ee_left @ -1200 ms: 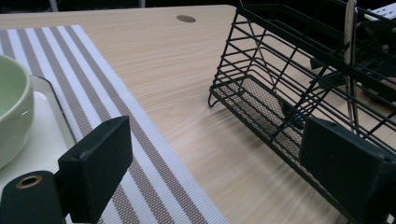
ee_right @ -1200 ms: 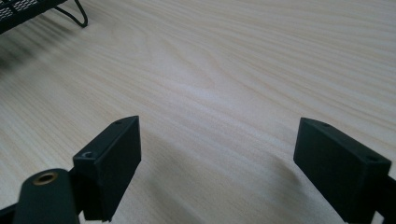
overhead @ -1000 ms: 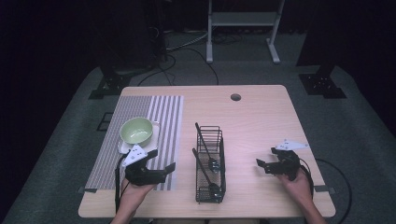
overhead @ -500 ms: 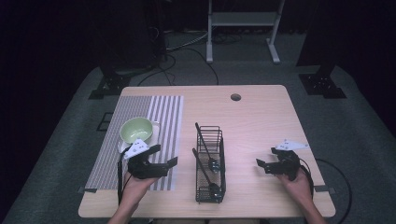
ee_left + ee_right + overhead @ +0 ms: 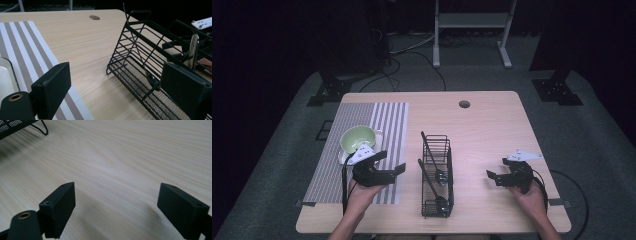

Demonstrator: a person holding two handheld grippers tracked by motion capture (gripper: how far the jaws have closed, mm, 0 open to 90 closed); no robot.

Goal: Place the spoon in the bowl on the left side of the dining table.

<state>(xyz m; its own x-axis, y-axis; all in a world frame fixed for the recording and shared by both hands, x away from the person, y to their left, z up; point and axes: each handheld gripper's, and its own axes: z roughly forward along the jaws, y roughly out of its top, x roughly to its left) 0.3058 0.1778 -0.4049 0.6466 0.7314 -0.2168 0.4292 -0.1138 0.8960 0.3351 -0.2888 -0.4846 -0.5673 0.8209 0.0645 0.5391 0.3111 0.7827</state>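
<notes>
A black wire basket [image 5: 437, 175] stands in the middle of the table with two dark utensils [image 5: 431, 152] leaning inside it. A pale green bowl [image 5: 358, 138] rests on a white dish on the striped mat [image 5: 387, 120]. My left gripper [image 5: 391, 162] is open over the mat's right edge, between bowl and basket, pointing at the basket. From the left gripper view its fingers [image 5: 52, 87] are wide apart, and the basket [image 5: 140, 57] with a metal handle [image 5: 193, 48] is close ahead. My right gripper [image 5: 496, 170] is open and empty, low over bare wood [image 5: 115, 170] right of the basket.
The wooden table has a cable hole [image 5: 464, 104] near its far edge. The dish's white rim [image 5: 5, 80] sits just left of my left jaw. The basket's foot [image 5: 42, 128] lies ahead of the right gripper. Stands and cables occupy the dark floor behind.
My left gripper has crept forward and a little right, nearer the bowl and the basket. The right gripper has stayed where it was.
</notes>
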